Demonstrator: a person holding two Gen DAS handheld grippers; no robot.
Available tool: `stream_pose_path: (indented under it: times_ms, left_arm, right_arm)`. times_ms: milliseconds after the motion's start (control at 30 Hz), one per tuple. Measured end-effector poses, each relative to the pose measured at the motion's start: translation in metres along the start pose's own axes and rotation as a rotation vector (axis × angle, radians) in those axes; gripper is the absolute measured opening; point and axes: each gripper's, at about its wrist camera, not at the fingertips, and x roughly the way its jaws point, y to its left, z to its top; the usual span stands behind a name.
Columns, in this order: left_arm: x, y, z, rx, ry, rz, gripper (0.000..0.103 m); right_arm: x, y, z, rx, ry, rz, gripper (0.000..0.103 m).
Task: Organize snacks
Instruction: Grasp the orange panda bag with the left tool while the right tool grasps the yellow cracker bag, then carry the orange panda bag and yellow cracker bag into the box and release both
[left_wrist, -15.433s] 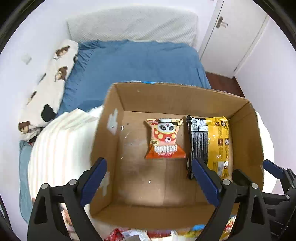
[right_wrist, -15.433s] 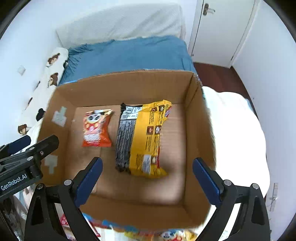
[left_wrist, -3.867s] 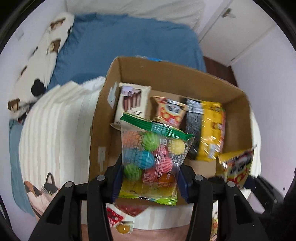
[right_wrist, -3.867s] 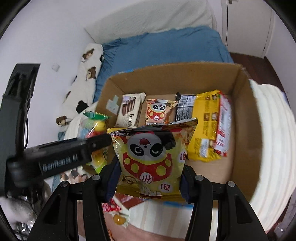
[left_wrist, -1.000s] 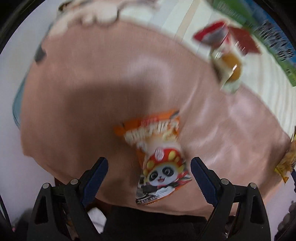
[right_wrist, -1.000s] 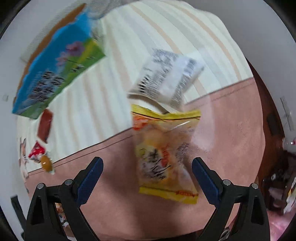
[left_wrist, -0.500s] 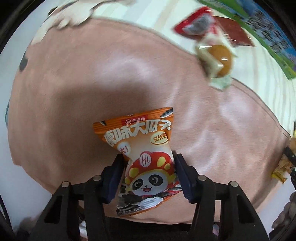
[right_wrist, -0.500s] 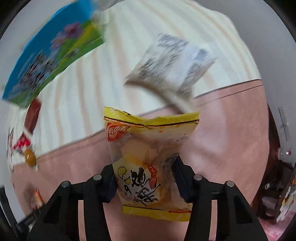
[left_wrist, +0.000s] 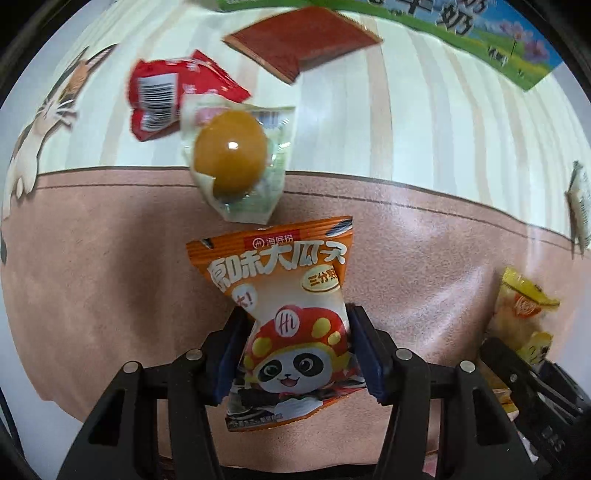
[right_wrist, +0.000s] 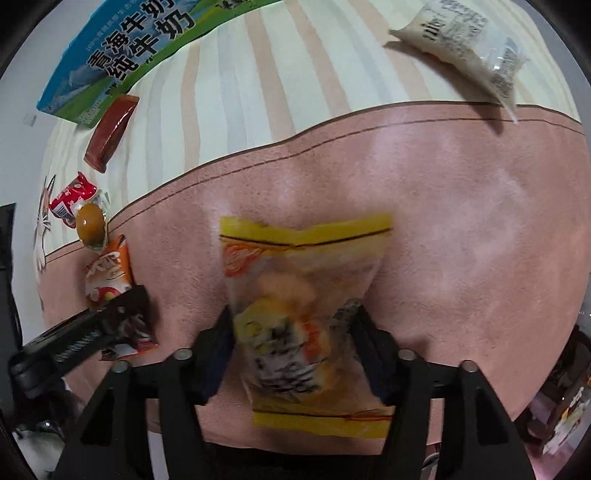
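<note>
Both grippers point straight down over the pink blanket (left_wrist: 110, 295). The left gripper (left_wrist: 297, 354) is clamped on the orange panda snack packet (left_wrist: 291, 314), pads pinching its lower half, packet standing up between them. The right gripper (right_wrist: 295, 350), jaws having just eased wider, pinches the blurred yellow snack bag (right_wrist: 306, 295) by its sides. Beyond, a jelly cup (left_wrist: 231, 155) straddles the striped sheet's (left_wrist: 406, 122) edge.

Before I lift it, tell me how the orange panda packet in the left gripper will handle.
The orange panda packet looks puffy and probably light. Its sides dent where the left gripper pinches it, so it likely flexes. The glossy film may slip.
</note>
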Motion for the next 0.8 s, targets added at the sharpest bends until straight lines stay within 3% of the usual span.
stream_pose_path:
  times_ms: [200,267,300,400,633,800]
  left_arm:
    - [0.010,-0.020,0.002,0.014,0.012,0.018,0.054]
    - [0.008,-0.022,-0.001,0.022,0.000,0.024,0.052]
    - [0.008,-0.008,0.015,0.028,-0.006,0.025,0.052]
    - [-0.001,-0.011,0.018,0.041,-0.022,0.024,0.050]
    - [-0.035,-0.030,0.032,0.073,-0.063,-0.024,0.048]
    - [-0.079,-0.040,0.058,0.082,-0.133,-0.090,0.048]
  right_arm:
    - [0.016,0.019,0.000,-0.064,0.004,-0.059,0.073]
    - [0.019,0.025,-0.005,-0.091,-0.018,-0.090,0.070]
    - [0.020,0.028,-0.007,-0.100,-0.025,-0.102,0.069]
    - [0.017,0.028,-0.024,-0.125,-0.059,-0.121,0.056]
    - [-0.004,0.026,-0.022,-0.088,-0.083,-0.017,0.049]
    - [-0.039,0.032,0.003,-0.064,-0.134,0.073,0.049]
